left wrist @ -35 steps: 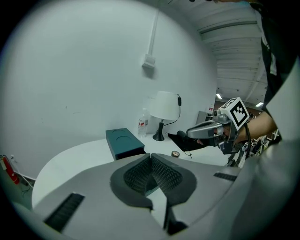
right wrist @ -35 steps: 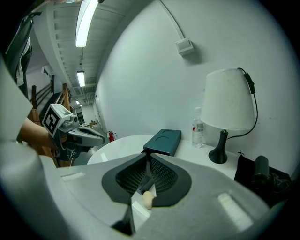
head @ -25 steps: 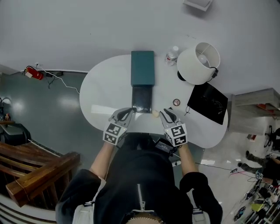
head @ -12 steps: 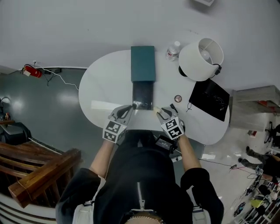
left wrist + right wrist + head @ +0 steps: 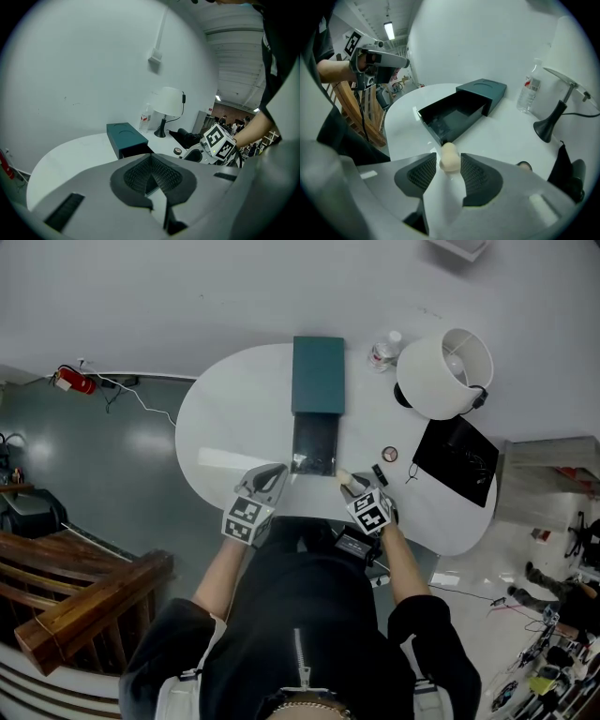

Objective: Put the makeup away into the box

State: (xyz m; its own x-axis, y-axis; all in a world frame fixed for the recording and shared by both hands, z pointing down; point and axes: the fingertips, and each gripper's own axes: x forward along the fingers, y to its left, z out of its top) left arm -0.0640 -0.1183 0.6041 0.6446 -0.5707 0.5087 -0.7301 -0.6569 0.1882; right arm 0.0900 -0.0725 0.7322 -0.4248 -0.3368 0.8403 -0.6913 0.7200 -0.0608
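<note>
Item: beige makeup sponge (image 5: 449, 153), on the worktop (image 5: 234, 418) near its front edge, just before the open box (image 5: 454, 115). Probably light, soft and springy; grip across the thick middle.
Right gripper (image 5: 449, 163): jaws apart, just been opening, sponge between them.
Left gripper (image 5: 151, 164): jaws together, empty.

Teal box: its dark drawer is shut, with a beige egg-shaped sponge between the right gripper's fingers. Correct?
No: the dark drawer is open, as the right gripper view shows. The beige egg-shaped sponge is between the right gripper's fingers, which have just been opening.
</note>
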